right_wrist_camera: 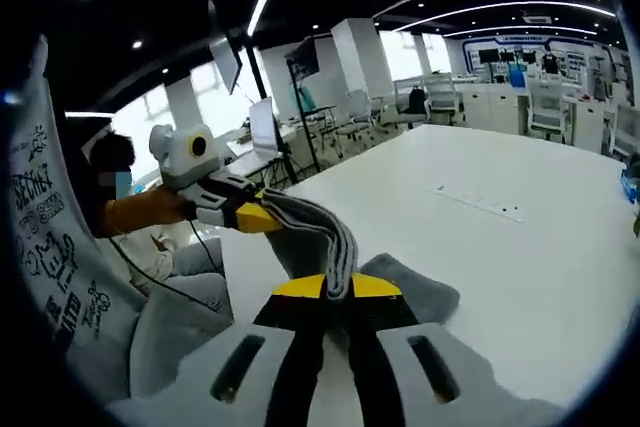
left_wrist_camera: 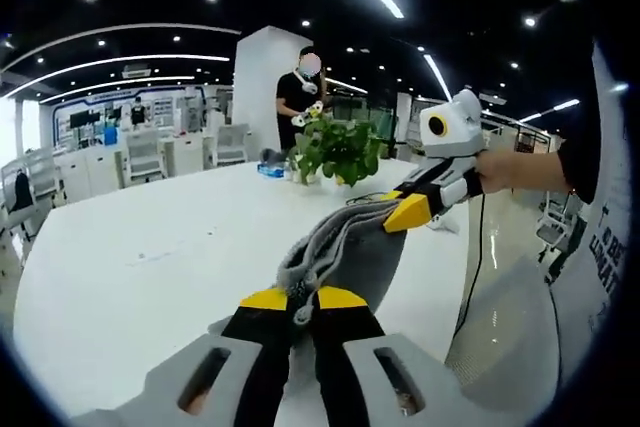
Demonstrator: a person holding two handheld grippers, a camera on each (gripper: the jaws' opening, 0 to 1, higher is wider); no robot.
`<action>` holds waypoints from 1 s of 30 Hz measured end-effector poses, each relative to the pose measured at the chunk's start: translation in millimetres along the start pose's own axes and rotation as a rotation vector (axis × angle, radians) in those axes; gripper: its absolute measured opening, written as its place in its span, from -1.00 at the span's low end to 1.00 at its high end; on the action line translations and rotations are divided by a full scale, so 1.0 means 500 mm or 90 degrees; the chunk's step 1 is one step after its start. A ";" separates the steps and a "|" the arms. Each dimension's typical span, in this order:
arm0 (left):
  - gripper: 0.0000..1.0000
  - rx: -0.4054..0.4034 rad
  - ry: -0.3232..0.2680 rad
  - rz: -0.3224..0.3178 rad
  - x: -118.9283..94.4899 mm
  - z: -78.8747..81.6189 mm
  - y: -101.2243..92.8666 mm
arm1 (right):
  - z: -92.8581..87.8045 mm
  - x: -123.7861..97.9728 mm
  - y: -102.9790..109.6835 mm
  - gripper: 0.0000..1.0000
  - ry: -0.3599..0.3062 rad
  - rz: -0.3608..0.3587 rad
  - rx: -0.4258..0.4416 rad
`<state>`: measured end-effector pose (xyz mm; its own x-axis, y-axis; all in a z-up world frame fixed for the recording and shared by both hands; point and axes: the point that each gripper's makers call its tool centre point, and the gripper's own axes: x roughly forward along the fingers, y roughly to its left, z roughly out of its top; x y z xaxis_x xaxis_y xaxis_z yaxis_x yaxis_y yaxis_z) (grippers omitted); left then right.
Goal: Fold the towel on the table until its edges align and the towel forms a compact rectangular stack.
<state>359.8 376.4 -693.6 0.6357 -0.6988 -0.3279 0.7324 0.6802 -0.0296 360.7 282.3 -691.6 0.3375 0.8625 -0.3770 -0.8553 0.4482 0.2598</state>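
Observation:
A grey towel (left_wrist_camera: 352, 245) hangs stretched between both grippers above the white table (left_wrist_camera: 140, 247). My left gripper (left_wrist_camera: 302, 299) is shut on one bunched corner, its yellow tips pinching the cloth. The right gripper (left_wrist_camera: 408, 211) comes in from the right, held by a hand, and is shut on the towel's far corner. In the right gripper view my right gripper (right_wrist_camera: 338, 287) clamps a folded edge of the towel (right_wrist_camera: 318, 225), which runs up to the left gripper (right_wrist_camera: 258, 219). The towel's lower part (right_wrist_camera: 415, 292) rests on the table (right_wrist_camera: 500, 217).
A potted green plant (left_wrist_camera: 340, 151) and a small blue item (left_wrist_camera: 270, 171) stand at the table's far edge. A person (left_wrist_camera: 300, 97) stands behind them. Desks and chairs (left_wrist_camera: 140, 155) fill the room beyond. A dark cable (left_wrist_camera: 478, 257) hangs near the table's right edge.

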 end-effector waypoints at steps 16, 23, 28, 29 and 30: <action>-0.86 -0.026 -0.023 -0.017 -0.047 0.037 -0.019 | 0.037 -0.029 0.066 -0.90 -0.017 0.031 0.021; -0.86 -0.049 0.023 -0.019 -0.022 -0.020 -0.013 | -0.014 0.004 0.035 -0.89 0.021 0.016 0.052; -0.85 -0.075 0.058 -0.030 0.005 -0.056 0.002 | -0.041 0.024 0.000 -0.89 0.044 -0.001 0.073; -0.85 -0.082 0.069 -0.032 0.012 -0.065 0.005 | -0.045 0.028 -0.006 -0.89 0.048 -0.003 0.078; -0.85 -0.083 0.075 -0.035 0.015 -0.069 0.006 | -0.051 0.033 -0.015 -0.88 0.051 -0.008 0.081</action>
<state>358.4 380.5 -728.7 0.5573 -0.7099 -0.4307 0.7222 0.6704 -0.1705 362.7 287.4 -722.3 0.3111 0.8372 -0.4498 -0.7930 0.4895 0.3627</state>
